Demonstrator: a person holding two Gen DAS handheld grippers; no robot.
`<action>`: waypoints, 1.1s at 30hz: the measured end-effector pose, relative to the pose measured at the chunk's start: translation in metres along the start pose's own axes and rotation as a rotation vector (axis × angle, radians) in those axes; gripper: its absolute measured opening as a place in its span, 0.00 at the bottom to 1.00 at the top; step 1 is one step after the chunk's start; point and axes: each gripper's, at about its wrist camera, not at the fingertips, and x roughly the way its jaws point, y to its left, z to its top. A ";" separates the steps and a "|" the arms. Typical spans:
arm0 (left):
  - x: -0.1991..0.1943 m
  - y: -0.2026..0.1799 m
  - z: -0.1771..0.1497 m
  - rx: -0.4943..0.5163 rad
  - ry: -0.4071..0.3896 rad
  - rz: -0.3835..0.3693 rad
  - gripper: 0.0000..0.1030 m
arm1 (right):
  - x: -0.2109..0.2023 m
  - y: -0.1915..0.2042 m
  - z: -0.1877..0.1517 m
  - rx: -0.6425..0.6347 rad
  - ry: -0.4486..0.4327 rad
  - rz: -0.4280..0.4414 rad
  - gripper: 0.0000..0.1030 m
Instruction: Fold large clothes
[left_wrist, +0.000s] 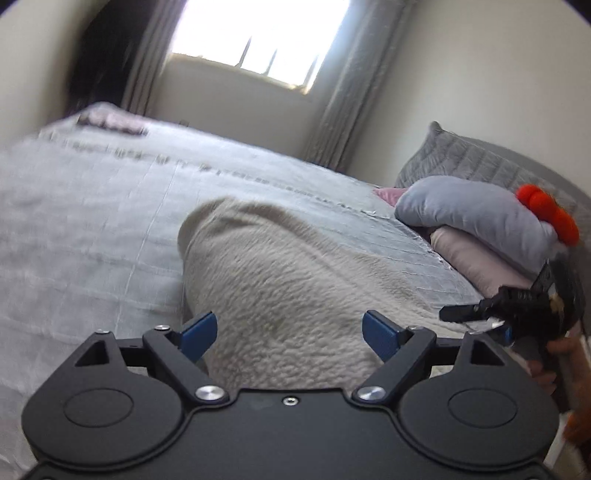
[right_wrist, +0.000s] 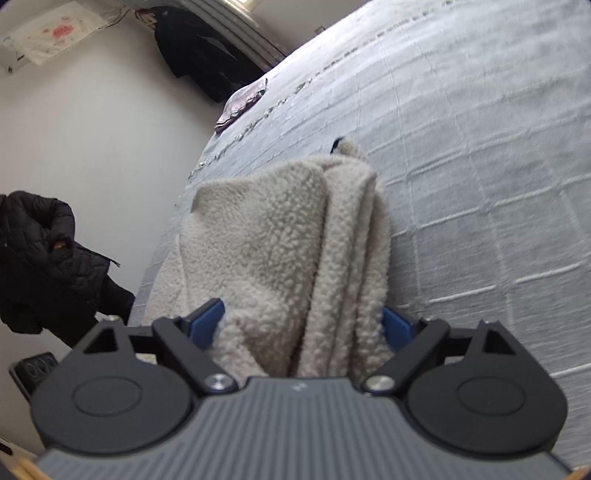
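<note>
Left gripper (left_wrist: 288, 332): jaws wide, blue pads clear of the cream fleece garment (left_wrist: 295, 280), which lies between them and runs off toward 12 o'clock over the grey bedspread (left_wrist: 92, 221). Pillows (left_wrist: 469, 218) at 3 o'clock. Right gripper (right_wrist: 301, 325): jaws wide, folded fleece bunched between the pads; grip or just contact, cannot tell. Black jacket (right_wrist: 44, 258) at 9 o'clock.

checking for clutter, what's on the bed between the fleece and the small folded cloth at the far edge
Only bare bedspread lies between the fleece and the folded cloth, clearest in the right wrist view.
</note>
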 end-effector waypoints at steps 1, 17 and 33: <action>-0.001 -0.003 0.001 0.031 -0.006 0.008 0.82 | -0.008 0.002 0.002 -0.012 -0.020 -0.009 0.87; 0.043 -0.043 -0.004 0.081 0.007 0.015 0.51 | -0.001 0.037 0.032 -0.033 -0.127 0.016 0.30; 0.050 -0.078 -0.026 0.218 -0.035 0.141 0.53 | 0.015 0.072 -0.031 -0.342 -0.188 -0.316 0.38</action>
